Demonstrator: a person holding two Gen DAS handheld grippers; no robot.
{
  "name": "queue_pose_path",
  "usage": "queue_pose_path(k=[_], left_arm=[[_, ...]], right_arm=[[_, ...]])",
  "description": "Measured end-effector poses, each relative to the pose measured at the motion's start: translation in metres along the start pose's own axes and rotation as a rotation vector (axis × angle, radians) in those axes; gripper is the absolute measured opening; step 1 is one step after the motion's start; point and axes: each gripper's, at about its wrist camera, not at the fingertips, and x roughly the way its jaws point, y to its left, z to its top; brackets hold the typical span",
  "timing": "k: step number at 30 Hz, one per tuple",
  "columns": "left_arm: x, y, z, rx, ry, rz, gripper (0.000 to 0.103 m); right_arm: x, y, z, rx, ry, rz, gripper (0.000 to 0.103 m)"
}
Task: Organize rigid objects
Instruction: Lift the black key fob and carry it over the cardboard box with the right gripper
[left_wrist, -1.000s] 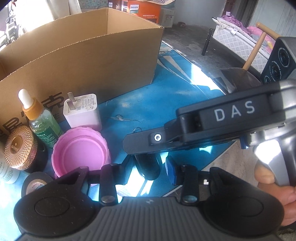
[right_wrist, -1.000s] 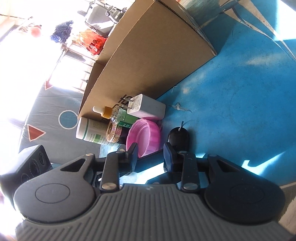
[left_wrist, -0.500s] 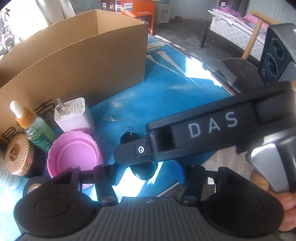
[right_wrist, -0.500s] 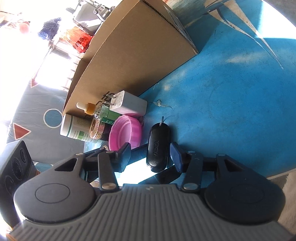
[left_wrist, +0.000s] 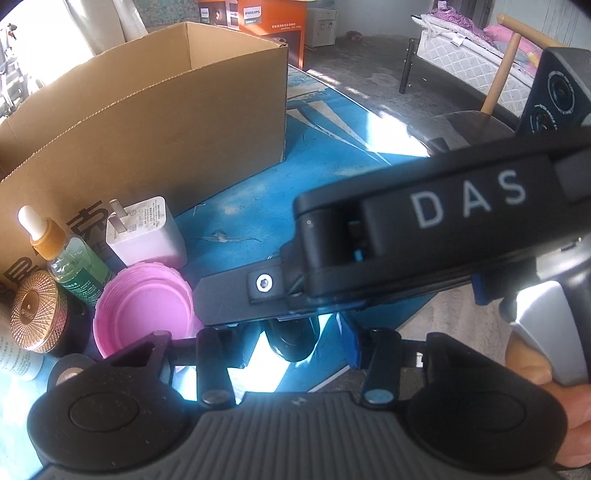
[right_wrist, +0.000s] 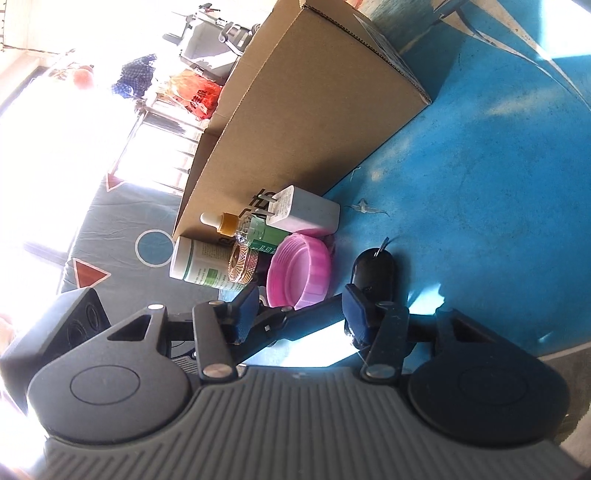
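Observation:
A black key fob (right_wrist: 373, 275) lies on the blue mat (right_wrist: 480, 184), right of a pink lid (right_wrist: 299, 273). My right gripper (right_wrist: 301, 314) is open, its right fingertip beside the fob's near end. In the left wrist view the fob (left_wrist: 293, 338) is mostly hidden under the right gripper's body (left_wrist: 424, 236), which crosses the frame. My left gripper (left_wrist: 295, 345) is open, with the fob between its fingers. A white charger (left_wrist: 146, 230), a green dropper bottle (left_wrist: 70, 260) and a gold-lidded jar (left_wrist: 35, 312) stand by the cardboard box (left_wrist: 147, 122).
A white tube (right_wrist: 197, 264) lies left of the jar. A black tape roll (left_wrist: 68, 371) sits by the left gripper. A dark speaker (left_wrist: 557, 96) stands at the right. The mat's edge runs near the grippers. An orange Philips carton (left_wrist: 266, 22) is behind the box.
The right gripper has opened wide and the key fob now lies on the mat beside its right finger. The left wrist view has pulled back slightly from the box.

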Motion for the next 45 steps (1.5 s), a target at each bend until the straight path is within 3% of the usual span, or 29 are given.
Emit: queue_pose_path(k=[6, 9, 13, 28, 45], left_arm=[[0.0, 0.005, 0.001, -0.024, -0.001, 0.017, 0.031], [0.0, 0.006, 0.001, -0.035, -0.005, 0.014, 0.03], [-0.004, 0.005, 0.002, -0.044, -0.017, -0.002, 0.028], [-0.004, -0.001, 0.009, -0.045, -0.065, -0.068, 0.028], [0.002, 0.006, 0.015, -0.074, -0.074, -0.115, 0.027]], right_arm=[[-0.011, -0.002, 0.002, -0.023, -0.054, -0.095, 0.046], [-0.012, -0.003, 0.001, -0.045, -0.054, -0.169, 0.038], [-0.007, -0.011, -0.003, -0.026, -0.04, -0.182, 0.032], [-0.016, -0.039, -0.002, 0.119, -0.067, -0.072, 0.029], [-0.019, -0.053, 0.003, 0.177, -0.113, -0.051, 0.026]])
